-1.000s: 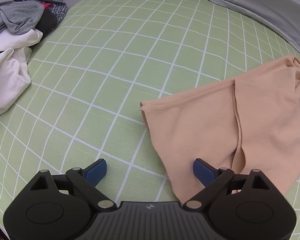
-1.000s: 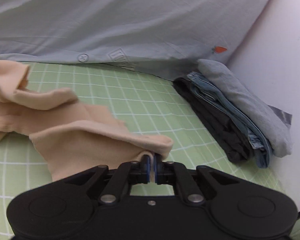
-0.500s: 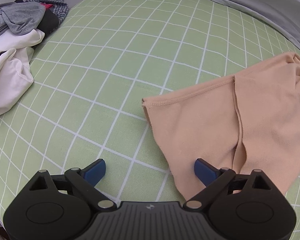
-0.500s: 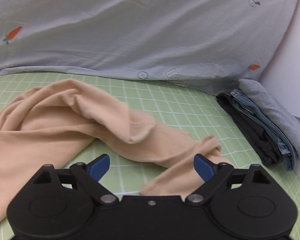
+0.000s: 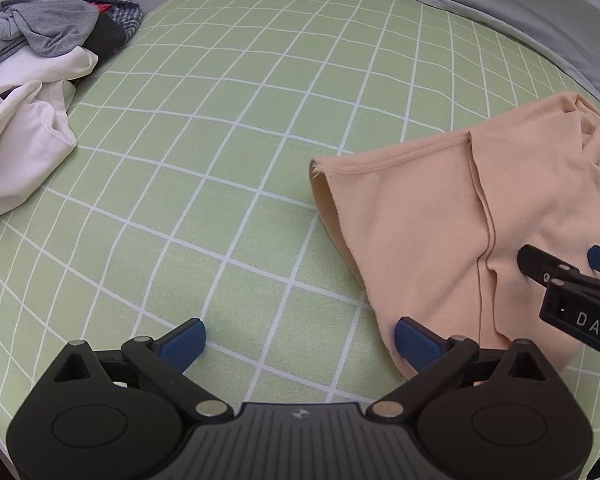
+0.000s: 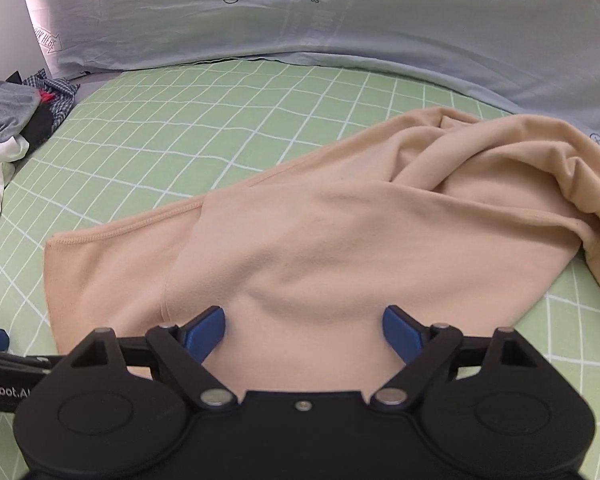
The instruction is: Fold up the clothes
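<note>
Far left: loose pile of white, grey and checked clothes (image 5: pixel 32 80) on the green white-grid bed sheet (image 5: pixel 228 120). Left tongs (image 5: pixel 298 340) wide, still opening, nothing gripped; one pad over the hem of the peach knit garment (image 6: pixel 340 240). Garment lies spread mid-bed, bunched right. Right tongs (image 6: pixel 303 330) wide over it, closing, not pinching. Pale blue carrot-print duvet (image 6: pixel 340 20) behind.
</note>
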`<state>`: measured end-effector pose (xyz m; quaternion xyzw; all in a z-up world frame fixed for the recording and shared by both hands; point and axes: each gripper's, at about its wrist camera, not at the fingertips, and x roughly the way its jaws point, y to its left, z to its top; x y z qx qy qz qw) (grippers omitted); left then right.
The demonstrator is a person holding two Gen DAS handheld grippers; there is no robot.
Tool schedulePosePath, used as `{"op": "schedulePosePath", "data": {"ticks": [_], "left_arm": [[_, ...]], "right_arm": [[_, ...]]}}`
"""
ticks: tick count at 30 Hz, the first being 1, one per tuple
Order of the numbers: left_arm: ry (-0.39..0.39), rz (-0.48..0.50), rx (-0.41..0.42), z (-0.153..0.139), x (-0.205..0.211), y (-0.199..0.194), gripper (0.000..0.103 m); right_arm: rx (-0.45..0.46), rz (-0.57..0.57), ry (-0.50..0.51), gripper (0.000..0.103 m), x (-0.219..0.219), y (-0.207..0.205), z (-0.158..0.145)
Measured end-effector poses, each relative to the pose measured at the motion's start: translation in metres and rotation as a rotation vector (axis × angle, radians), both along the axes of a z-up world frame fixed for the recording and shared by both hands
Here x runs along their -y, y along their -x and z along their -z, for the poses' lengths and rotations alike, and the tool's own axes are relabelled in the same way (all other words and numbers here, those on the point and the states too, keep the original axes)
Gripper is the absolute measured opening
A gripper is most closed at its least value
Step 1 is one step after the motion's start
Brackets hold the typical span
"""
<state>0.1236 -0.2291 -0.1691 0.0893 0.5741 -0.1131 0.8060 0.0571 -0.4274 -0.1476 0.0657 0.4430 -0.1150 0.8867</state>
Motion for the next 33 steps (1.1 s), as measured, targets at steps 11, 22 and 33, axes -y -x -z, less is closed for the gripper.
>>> {"op": "schedulePosePath", "data": {"ticks": [11, 22, 33], "left_arm": [[0.015, -0.003, -0.006, 0.003, 0.004, 0.001, 0.103], [0.042, 0.033, -0.008, -0.005, 0.017, 0.012, 0.099], [0.156, 0.233, 0.007, -0.021, 0.085, -0.005, 0.062]], "right_arm": [[0.059, 0.028, -0.063, 0.008, 0.021, 0.054, -0.017], [0.010, 0.311, 0.004, 0.036, 0.073, 0.120, -0.042], [0.153, 0.408, 0.016, 0.049, 0.113, 0.080, -0.070]]}}
